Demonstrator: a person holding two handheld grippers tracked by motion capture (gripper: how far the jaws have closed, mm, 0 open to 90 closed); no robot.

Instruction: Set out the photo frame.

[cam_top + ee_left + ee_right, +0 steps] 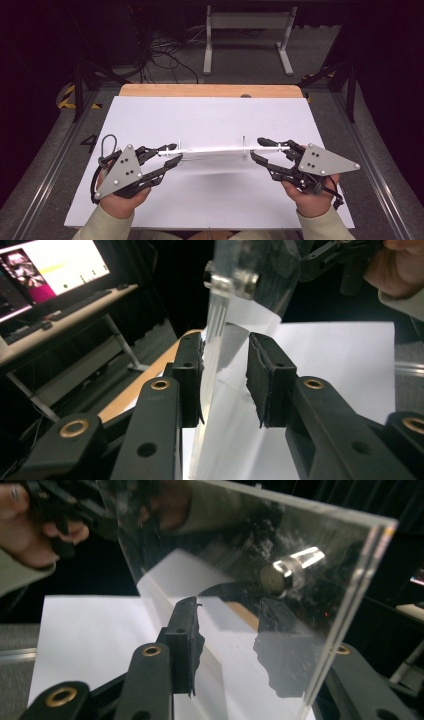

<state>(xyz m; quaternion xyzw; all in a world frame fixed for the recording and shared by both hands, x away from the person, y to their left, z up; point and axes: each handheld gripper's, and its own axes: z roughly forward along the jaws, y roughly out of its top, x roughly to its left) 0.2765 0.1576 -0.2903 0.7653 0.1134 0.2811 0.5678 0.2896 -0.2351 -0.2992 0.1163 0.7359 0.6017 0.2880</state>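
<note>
A clear acrylic panel [215,149] with metal standoff bolts hangs edge-on above the white table top [210,200] and casts a shadow on it. My left gripper [176,152] is shut on its left end, my right gripper [256,148] on its right end. In the left gripper view the panel's layered edge [220,325] runs up between the two pads of the left gripper [225,347], against the left one. In the right gripper view the panel [240,545] stands between the jaws of the right gripper [229,607]; the far jaw shows through it, with a bolt [285,572] above.
The white sheet lies on a wooden table with its far edge [210,90] bare. Behind it on the floor stand a white frame [247,30] and loose cables [165,55]. A lit monitor [45,270] sits on a side desk. Metal rails flank the table.
</note>
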